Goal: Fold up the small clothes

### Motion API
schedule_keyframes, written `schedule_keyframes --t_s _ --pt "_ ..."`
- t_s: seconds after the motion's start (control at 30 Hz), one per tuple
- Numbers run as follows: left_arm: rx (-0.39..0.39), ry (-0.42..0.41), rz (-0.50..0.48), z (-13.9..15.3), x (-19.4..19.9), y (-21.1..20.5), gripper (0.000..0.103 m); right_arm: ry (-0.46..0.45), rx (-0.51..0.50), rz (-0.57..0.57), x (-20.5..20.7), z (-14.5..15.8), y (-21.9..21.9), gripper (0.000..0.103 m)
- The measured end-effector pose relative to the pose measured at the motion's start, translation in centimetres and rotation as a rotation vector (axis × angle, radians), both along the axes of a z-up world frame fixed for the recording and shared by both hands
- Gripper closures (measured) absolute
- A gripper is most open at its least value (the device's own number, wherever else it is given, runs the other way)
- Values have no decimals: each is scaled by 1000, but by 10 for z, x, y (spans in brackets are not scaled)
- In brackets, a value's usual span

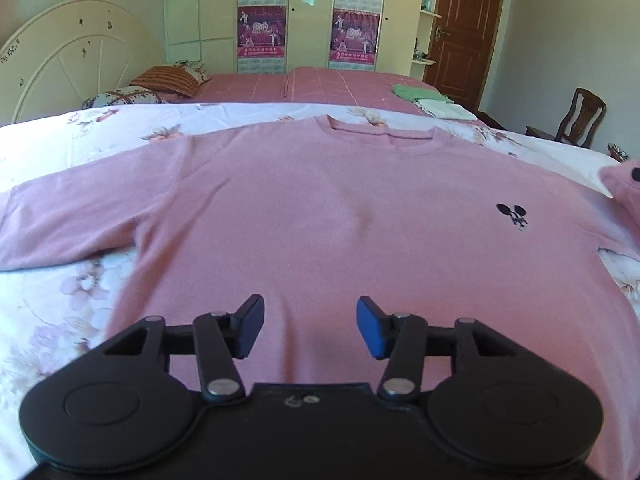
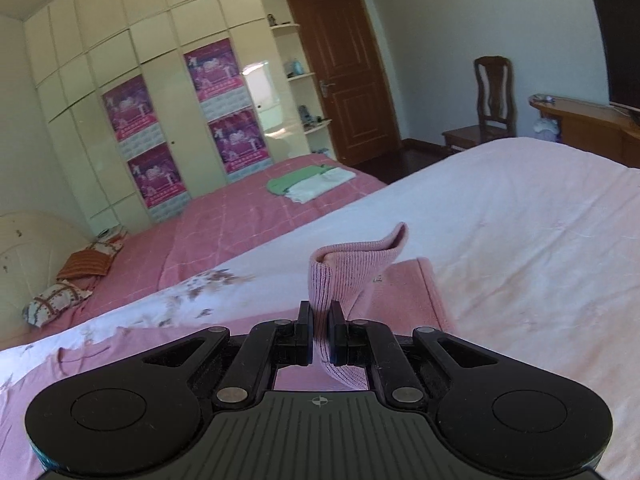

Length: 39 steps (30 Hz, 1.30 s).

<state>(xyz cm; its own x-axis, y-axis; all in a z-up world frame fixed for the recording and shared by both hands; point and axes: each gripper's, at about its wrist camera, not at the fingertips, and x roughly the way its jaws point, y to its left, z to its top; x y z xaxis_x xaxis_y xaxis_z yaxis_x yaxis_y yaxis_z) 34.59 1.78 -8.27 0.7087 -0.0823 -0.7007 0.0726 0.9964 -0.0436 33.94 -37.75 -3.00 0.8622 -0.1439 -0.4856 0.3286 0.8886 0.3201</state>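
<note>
While the pink sweater (image 1: 320, 208) lies spread flat on the floral quilt (image 1: 52, 312), the right gripper (image 2: 320, 334) pinches its cuff (image 2: 352, 268), the left gripper (image 1: 310, 326) hovers apart, so folding has barely begun.

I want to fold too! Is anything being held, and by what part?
The right gripper pinches the pink sweater's ribbed sleeve cuff. The left gripper holds nothing.

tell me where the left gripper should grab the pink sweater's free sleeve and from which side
Judging by its pose, the cuff end of the free sleeve: it lies flat and straight out from the pink sweater, edge exposed on the floral sheet. Bring the open left gripper in from the outer side, low over the sheet.
</note>
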Motion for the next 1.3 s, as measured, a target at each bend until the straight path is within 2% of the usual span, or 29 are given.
schedule_keyframes --t_s 0.2,0.43,0.53,0.6,0.63,0.67,0.7,0.73,0.77,0.8,0.87,1.03,1.17,1.23,1.3 --pt "-20 10 43 3 2 59 55 7 8 163 56 -6 100 97" --pt "-46 8 59 7 3 102 55 71 -15 338 94 -41 216 97" --pt "-60 17 44 5 7 109 55 109 -17 403 105 -62 248 97" --pt "-72 20 35 4 11 110 50 155 -32 437 109 -79 263 97" --pt "-77 21 32 3 13 109 42 168 -42 443 108 -86 268 96" --pt "-83 19 27 2 17 106 37 165 -64 450 106 -92 272 81" --pt "-94 17 19 1 21 103 36 143 -71 478 97 -94 274 70" --pt "-114 20 5 0 27 98 37 117 -68 488 91 -93 274 51" --pt "-143 25 -13 -1 33 92 39 96 -77 468 84 -91 274 44" --pt "-178 30 -33 -2 40 85 41 80 -90 438 77 -88 271 44" --pt "-253 43 -94 -5 60 61 55 52 -66 390 61 -83 257 44" --pt "-382 90 -227 -21 121 -10 58 43 68 265 27 -80 205 44" --pt "-425 175 -260 -43 165 -53 58 56 104 187 3 -77 169 44" --pt "-429 169 -250 -49 173 -67 59 57 140 144 -7 -77 150 44" --pt "-396 159 -250 -49 179 -79 77 50 186 98 -14 -77 132 44"
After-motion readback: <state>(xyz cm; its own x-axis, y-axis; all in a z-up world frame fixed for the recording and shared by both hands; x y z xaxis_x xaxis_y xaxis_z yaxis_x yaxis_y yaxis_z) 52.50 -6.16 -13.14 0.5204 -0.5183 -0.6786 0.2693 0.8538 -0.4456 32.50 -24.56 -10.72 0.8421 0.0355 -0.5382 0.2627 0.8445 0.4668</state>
